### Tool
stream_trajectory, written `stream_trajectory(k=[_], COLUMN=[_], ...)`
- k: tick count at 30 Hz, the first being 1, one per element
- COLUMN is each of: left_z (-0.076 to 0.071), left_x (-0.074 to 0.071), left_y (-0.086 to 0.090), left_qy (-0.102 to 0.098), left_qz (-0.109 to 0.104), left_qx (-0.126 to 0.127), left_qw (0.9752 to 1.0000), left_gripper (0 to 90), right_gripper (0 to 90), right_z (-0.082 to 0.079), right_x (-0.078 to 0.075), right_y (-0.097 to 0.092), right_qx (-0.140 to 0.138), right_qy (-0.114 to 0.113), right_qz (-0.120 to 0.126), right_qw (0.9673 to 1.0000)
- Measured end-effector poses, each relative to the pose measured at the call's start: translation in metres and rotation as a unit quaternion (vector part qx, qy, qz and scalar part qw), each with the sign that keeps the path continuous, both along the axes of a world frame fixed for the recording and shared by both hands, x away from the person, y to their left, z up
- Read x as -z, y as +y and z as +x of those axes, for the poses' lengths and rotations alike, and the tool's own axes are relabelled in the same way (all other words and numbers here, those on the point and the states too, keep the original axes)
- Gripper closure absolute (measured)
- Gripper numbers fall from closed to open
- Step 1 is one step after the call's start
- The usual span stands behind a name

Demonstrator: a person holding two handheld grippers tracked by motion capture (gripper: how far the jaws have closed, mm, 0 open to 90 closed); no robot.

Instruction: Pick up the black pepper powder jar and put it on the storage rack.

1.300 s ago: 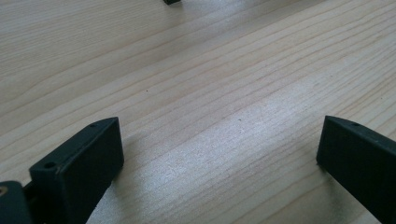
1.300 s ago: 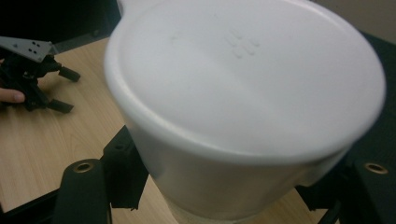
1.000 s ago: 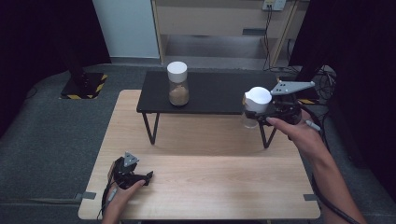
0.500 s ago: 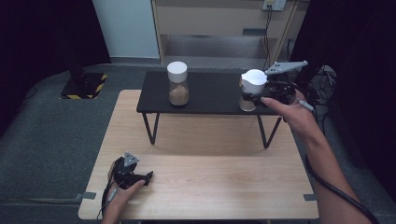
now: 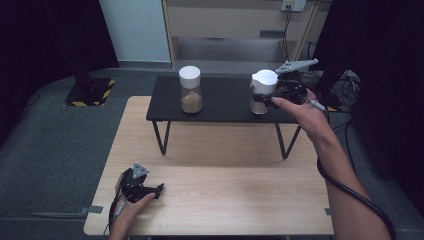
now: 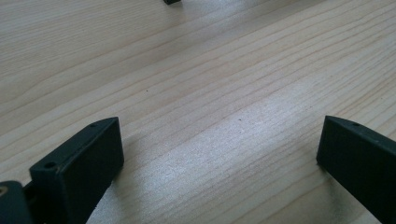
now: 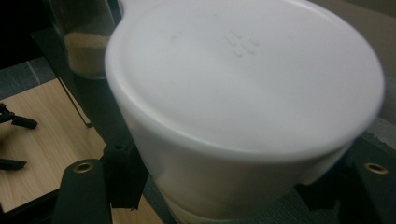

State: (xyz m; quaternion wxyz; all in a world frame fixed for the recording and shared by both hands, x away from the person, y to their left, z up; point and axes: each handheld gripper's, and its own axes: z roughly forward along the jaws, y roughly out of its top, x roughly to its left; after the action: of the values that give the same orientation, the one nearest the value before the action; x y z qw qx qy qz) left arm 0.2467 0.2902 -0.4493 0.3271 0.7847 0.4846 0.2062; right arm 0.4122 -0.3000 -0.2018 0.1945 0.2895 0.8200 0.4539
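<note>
On black shelf (image 5: pixel 220 102): right gripper (image 5: pixel 272 96) clamped on white-lidded jar (image 5: pixel 262 90); tip-over risk if released tilted. Left gripper (image 5: pixel 145 187) jaws apart, idle.

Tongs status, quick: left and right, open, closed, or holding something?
Left tongs: open, empty, resting on the light wooden table.
Right tongs: closed on the white-lidded clear jar of brown powder, at the black shelf.

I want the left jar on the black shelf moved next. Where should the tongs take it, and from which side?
Probably the clear glass body of the left jar, below the white lid, jaws level to either side. It stands upright and alone on the shelf, so come from the table side. The right tongs hold the other jar the same way; the left tongs are open on the table.
</note>
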Motion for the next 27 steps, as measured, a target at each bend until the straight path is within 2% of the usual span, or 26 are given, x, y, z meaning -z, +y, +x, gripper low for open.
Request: stream_trajectory(k=[27], left_z=[0.0], left_x=[0.0], left_y=[0.0], left_qy=[0.0], left_qz=[-0.001], left_qx=[-0.001], left_qw=[1.0], left_gripper=[0.0], right_gripper=[31.6], right_z=[0.015], right_x=[0.005], right_y=[0.01], right_qx=[0.0], right_qy=[0.011], right_qz=[-0.002], right_qw=[0.9999])
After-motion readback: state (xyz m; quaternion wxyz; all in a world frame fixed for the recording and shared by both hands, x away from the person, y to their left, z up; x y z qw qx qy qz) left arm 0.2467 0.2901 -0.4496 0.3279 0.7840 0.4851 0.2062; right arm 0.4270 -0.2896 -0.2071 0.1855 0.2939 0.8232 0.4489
